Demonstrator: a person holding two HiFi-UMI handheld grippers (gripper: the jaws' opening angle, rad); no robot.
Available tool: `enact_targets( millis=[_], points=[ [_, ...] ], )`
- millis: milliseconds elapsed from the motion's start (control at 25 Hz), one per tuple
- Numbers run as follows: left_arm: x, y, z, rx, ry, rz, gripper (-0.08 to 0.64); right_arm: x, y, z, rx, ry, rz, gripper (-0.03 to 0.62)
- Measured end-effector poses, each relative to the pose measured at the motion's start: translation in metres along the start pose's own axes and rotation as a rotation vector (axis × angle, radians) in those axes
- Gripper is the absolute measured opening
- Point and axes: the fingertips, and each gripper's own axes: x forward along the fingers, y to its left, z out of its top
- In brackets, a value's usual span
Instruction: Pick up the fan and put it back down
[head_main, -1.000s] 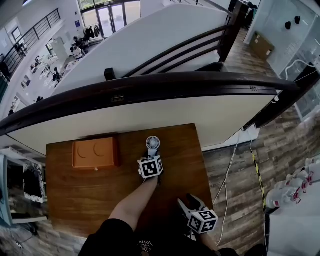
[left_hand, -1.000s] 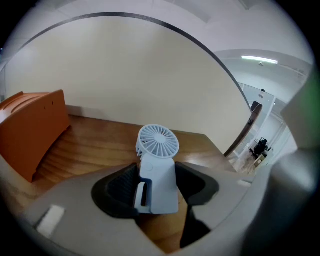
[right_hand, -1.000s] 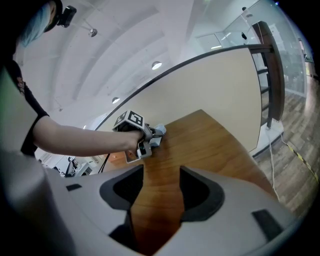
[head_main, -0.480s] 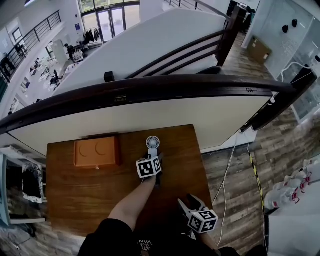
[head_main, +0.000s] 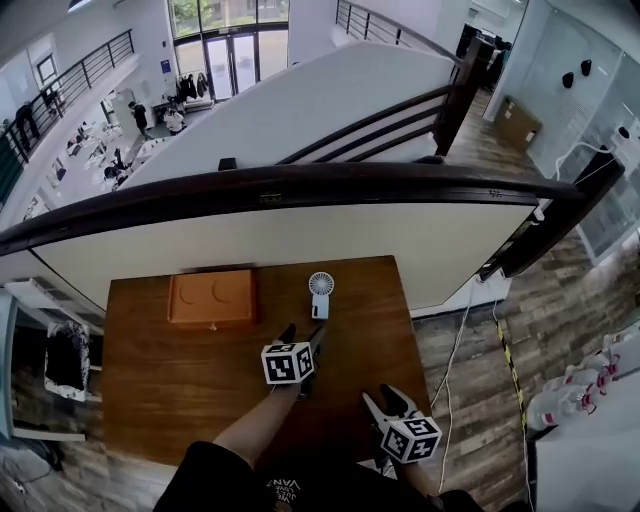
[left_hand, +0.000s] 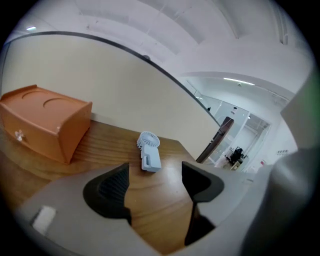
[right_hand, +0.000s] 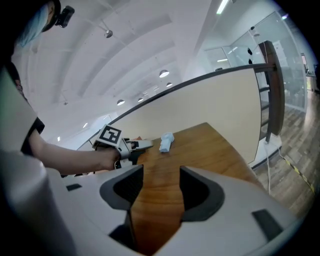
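The fan (head_main: 320, 295) lies flat near the far edge of the worktop (head_main: 170, 380), just in front of the left hand-held gripper (left_hand: 152, 181), whose jaws are opening wide with nothing between them. The set-down looks done, so that gripper should draw away straight, without brushing the fan. The right hand-held gripper (right_hand: 157, 192) hangs wide and empty

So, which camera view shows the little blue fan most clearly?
The left gripper view: the fan lies close ahead, grille and handle distinct. The head view shows the fan small from above; the right gripper view, only a distant pale shape.
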Motion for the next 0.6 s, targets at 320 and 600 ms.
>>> enact_targets(
  millis=[320,600],
  points=[
    [-0.11,0.003,0.014,0.214,-0.079,-0.107,0.316,-0.008,0.06,0.001,-0.012,-0.071,-0.028,0.199],
    [-0.195,0.01,0.026,0.355,-0.161,-0.165,0.314,-0.012,0.112,0.004,-0.033,-0.145,-0.055,0.199]
  ],
)
